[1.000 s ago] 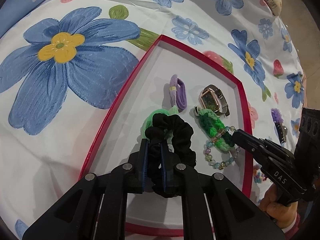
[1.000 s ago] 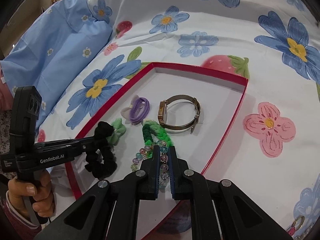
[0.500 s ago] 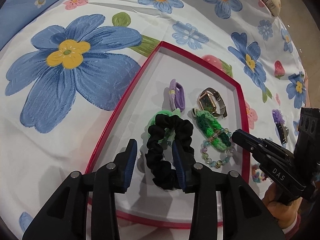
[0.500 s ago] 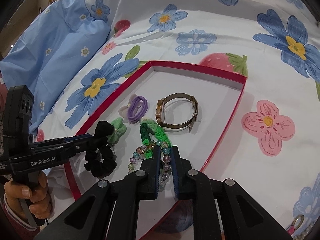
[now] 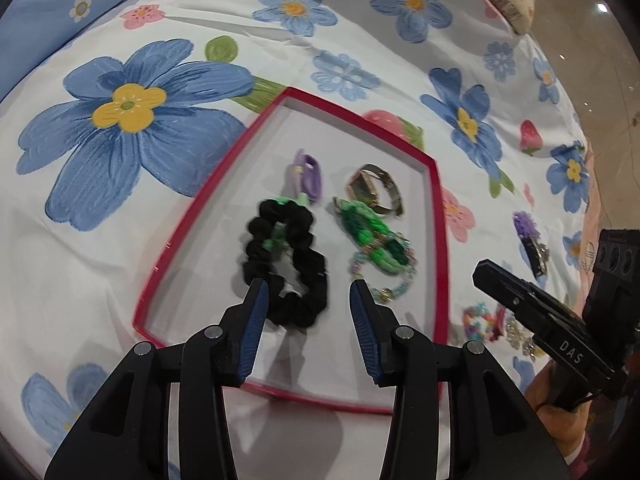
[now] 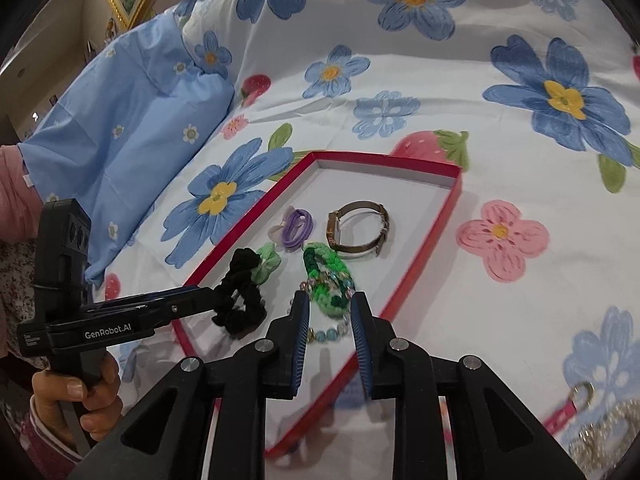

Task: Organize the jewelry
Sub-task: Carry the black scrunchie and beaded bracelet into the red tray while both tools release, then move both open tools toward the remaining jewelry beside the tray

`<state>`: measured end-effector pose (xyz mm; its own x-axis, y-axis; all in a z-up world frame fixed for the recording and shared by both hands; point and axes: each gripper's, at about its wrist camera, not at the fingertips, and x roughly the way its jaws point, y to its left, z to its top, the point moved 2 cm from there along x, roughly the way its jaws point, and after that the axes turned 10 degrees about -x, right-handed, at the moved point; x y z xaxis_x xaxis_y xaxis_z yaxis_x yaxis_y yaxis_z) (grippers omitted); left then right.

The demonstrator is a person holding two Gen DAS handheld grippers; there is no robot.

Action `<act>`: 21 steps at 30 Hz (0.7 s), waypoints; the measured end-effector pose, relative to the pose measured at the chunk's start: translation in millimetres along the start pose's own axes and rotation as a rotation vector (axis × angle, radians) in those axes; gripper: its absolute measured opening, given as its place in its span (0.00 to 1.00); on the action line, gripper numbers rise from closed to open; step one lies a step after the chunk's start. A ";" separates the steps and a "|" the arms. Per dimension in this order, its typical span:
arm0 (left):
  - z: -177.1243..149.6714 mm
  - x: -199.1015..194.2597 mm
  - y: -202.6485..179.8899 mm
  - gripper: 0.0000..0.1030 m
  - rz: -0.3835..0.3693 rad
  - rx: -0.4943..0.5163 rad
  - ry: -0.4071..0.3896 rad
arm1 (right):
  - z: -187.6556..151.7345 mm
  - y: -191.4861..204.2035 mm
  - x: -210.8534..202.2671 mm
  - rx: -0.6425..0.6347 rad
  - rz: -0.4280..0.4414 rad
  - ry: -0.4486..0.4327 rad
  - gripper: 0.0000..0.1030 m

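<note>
White letters "DAS" stand on the black side of the right hand-held gripper (image 5: 486, 278), seen from the left wrist camera to the right of the red tray (image 5: 440, 216). White letters "GenRobot.AI" stand on the black body of the left hand-held gripper (image 6: 214, 300), seen from the right wrist camera to the left of that tray. No other writing is legible.

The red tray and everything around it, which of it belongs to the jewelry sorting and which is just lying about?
Part of the job:
red tray
black scrunchie
green braided band
bead bracelet
watch
purple hair tie
loose pieces right of the tray

Just lying about:
floral sheet
blue pillow
</note>
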<state>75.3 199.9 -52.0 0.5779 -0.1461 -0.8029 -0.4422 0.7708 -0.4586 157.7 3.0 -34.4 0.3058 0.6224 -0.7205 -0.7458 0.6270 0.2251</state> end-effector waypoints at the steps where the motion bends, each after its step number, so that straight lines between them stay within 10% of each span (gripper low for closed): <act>1: -1.8 -1.9 -2.7 0.39 -0.008 0.002 0.000 | -3.1 -1.4 -5.0 0.007 -0.002 -0.005 0.27; 21: -65.8 -4.9 -75.6 0.45 -0.102 0.147 0.056 | -76.4 -45.5 -92.2 0.122 -0.132 -0.051 0.38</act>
<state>60.7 101.5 -38.5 0.5737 -0.2597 -0.7768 -0.2758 0.8318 -0.4817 118.2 -118.7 -28.3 0.4285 0.5520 -0.7153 -0.6205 0.7553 0.2111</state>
